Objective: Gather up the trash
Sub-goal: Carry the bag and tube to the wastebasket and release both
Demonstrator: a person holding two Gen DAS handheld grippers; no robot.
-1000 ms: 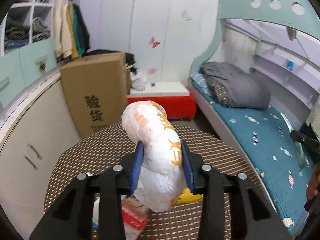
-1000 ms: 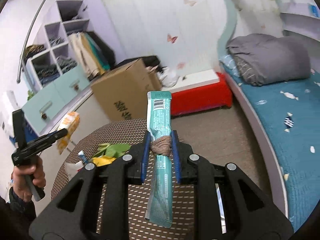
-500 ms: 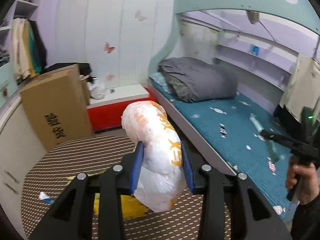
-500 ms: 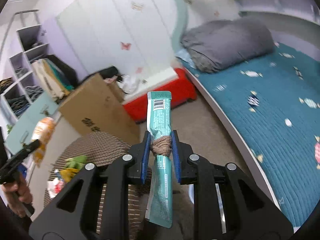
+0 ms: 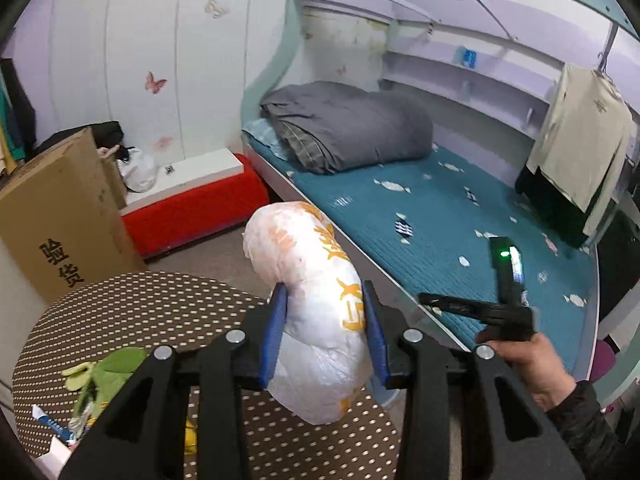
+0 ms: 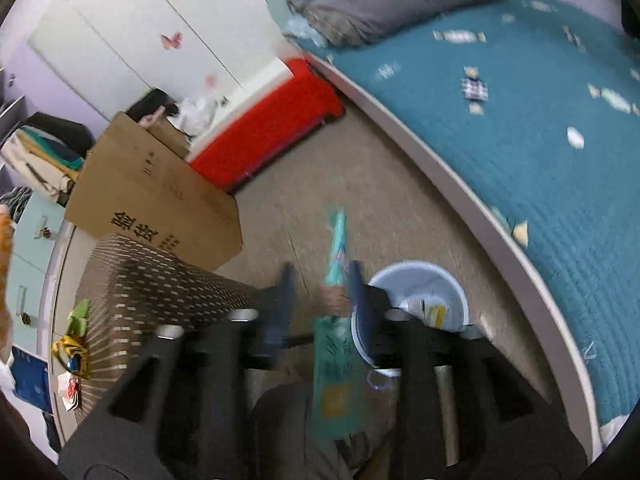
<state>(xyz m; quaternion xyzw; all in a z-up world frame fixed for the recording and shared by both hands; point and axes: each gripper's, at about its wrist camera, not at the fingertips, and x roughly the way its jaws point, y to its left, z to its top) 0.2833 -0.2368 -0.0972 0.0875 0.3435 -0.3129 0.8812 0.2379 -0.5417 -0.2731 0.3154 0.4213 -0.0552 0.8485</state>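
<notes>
My left gripper point(image 5: 324, 312) is shut on a puffy white and orange plastic bag point(image 5: 308, 248), held above the edge of the brown dotted table point(image 5: 160, 300). In the right wrist view my right gripper point(image 6: 320, 292) points down at the floor and its jaws are opening. A teal wrapper point(image 6: 336, 380) hangs blurred between them, near the right finger point(image 6: 356, 292) and clear of the left one. A pale blue bin point(image 6: 452, 284) with paper scraps inside stands on the floor just right of the fingers. A hand holds the right gripper point(image 5: 424, 299) beside the bed.
Green scraps point(image 5: 116, 364) and a small tube point(image 5: 48, 424) lie on the table. A cardboard box point(image 5: 60, 216) and a red bench point(image 5: 192, 208) stand behind it. The teal bed point(image 5: 440, 216) with a grey duvet point(image 5: 352, 124) runs along the right. Beige floor lies between.
The right gripper dropped towards the floor beside the blue bin, and its jaws parted from the teal wrapper. The left gripper swung right towards the bed with the bag still clamped.
</notes>
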